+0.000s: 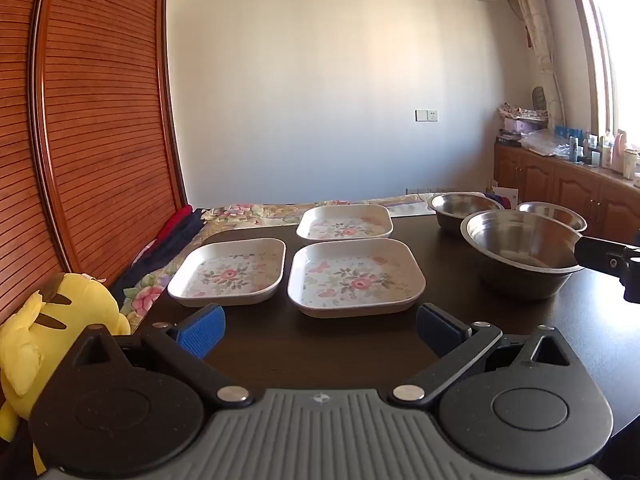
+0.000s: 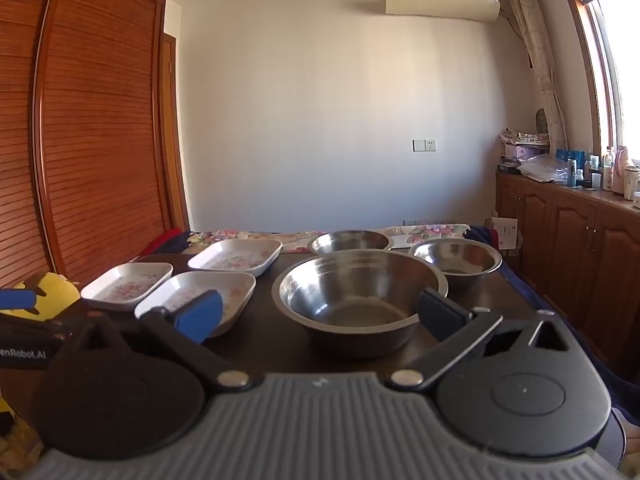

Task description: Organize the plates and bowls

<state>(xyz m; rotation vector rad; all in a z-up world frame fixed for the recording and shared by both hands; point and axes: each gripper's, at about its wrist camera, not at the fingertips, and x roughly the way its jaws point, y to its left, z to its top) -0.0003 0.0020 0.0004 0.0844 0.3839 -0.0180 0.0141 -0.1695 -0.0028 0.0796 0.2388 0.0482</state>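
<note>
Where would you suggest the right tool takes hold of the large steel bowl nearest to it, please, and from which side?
Probably the near rim of the large steel bowl, approached from the front with the right tool turned so one finger goes inside and one outside the wall. The bowl stands upright with a thin flared lip facing the open tool, and it looks too wide to span whole. Smaller bowls crowd its far side.

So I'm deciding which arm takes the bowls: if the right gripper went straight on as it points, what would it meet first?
Most likely the big steel bowl: it sits dead ahead between the open right gripper fingers, nearer than the two smaller bowls. Depth is uncertain through the fisheye.
</note>
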